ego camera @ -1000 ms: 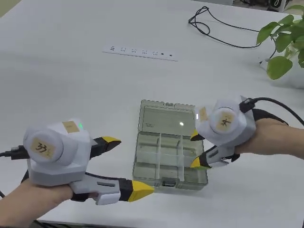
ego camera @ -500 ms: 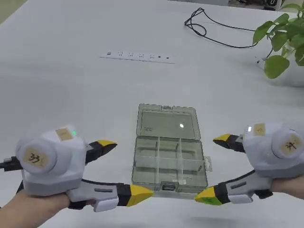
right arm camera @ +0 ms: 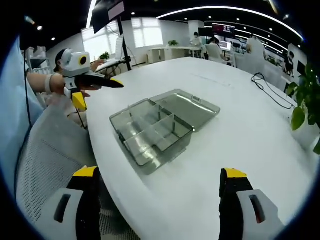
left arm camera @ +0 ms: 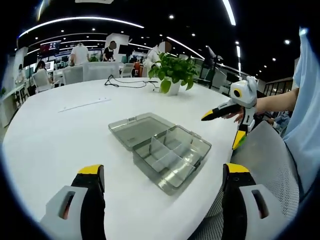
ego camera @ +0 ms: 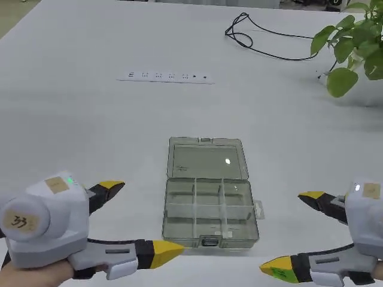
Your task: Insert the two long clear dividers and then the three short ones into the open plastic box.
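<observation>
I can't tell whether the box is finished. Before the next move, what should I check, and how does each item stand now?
1. Lid of the plastic box is open and lies flat behind the tray: ok.
2. Clear dividers stand upright in the tray and form a grid: ok.
3. All five dividers are in and fully seated: cannot tell.
4. Left gripper is open and holds nothing: ok.
5. Right gripper is open and holds nothing: ok.
6. Both grippers are apart from the box, one at each side: ok.
</observation>
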A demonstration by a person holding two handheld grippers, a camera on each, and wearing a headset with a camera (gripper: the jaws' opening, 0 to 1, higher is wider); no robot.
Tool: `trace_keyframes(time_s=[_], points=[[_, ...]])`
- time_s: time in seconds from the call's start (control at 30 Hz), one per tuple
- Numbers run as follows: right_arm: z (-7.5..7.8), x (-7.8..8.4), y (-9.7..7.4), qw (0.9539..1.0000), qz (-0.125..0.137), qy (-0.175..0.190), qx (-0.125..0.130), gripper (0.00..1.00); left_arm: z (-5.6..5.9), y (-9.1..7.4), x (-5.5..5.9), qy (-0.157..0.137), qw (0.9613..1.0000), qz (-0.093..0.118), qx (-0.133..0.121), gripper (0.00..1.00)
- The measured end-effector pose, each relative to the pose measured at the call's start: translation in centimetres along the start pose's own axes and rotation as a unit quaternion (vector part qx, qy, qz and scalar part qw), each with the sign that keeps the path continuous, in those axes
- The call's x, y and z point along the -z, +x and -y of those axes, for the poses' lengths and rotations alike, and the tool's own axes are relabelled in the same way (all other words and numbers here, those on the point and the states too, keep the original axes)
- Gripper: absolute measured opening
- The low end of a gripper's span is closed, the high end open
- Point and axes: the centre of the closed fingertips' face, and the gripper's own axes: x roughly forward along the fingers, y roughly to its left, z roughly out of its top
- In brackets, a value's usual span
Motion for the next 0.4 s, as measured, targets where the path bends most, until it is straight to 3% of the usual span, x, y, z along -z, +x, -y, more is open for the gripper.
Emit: trace_keyframes(time_s=[0.23,0.4], points=[[-0.79,-0.49,-0.39,0.9994,0.024,0.026,0.006,1.0,0.25,-0.19,0.16,0.005,1.0,-0.003,-0.003,1.0],[-0.83,0.21,-0.45,0.999,0.022,0.037,0.009,1.0,0.06,-0.02,0.05,-0.002,1.0,0.0,-0.008,1.0]])
